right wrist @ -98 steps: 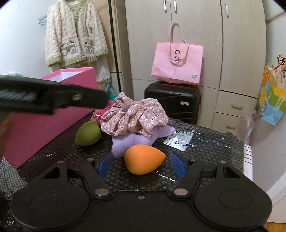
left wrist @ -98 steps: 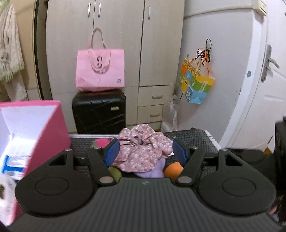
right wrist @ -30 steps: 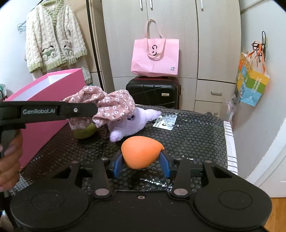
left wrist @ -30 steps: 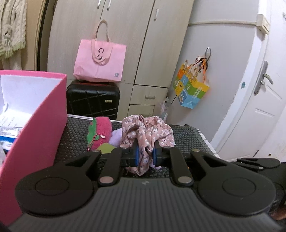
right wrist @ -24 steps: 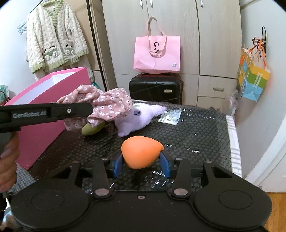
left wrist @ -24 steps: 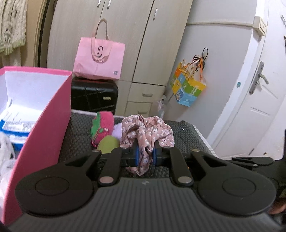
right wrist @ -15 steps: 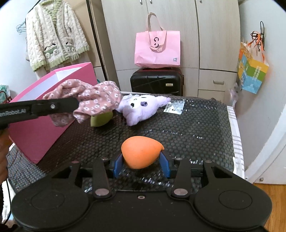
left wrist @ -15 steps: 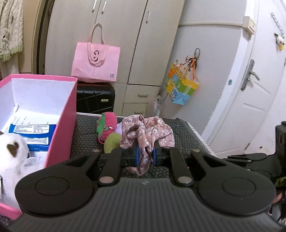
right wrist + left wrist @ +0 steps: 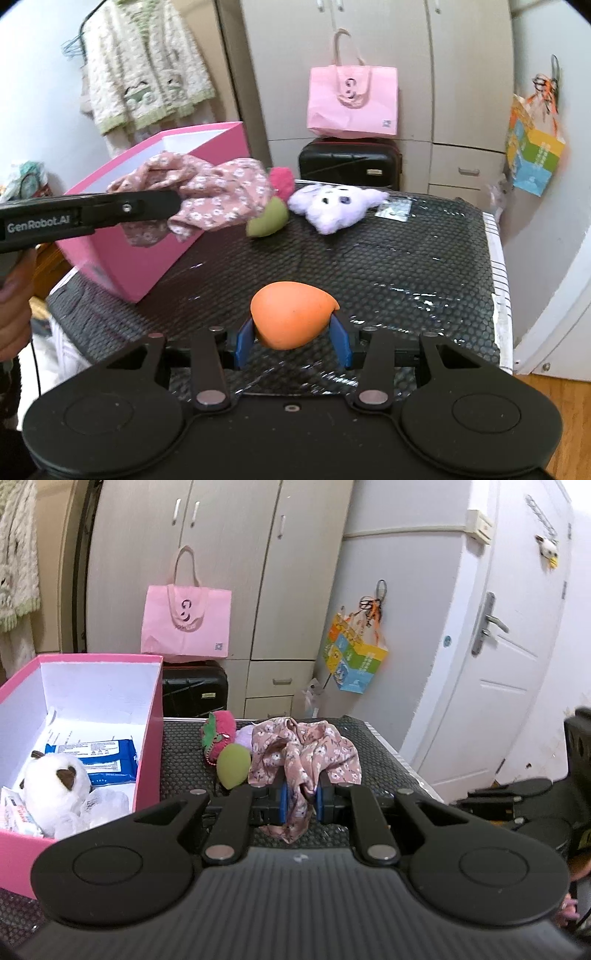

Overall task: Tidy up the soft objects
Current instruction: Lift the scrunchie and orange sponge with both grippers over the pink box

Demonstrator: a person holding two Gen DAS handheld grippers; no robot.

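Sensibly, the left gripper (image 9: 301,801) pinching the floral scrunchie (image 9: 303,751) and the right gripper (image 9: 293,341) clamping the orange sponge (image 9: 291,314) needed clearing the pink box's (image 9: 149,738) wall before releasing.

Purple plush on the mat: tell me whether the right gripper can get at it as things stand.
Probably not yet: the right gripper is shut on the orange sponge. The purple plush itself lies uncovered, with bare mat before it.

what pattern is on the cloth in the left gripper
Dusty pink with small white flowers; the floral cloth shows best in the right wrist view.
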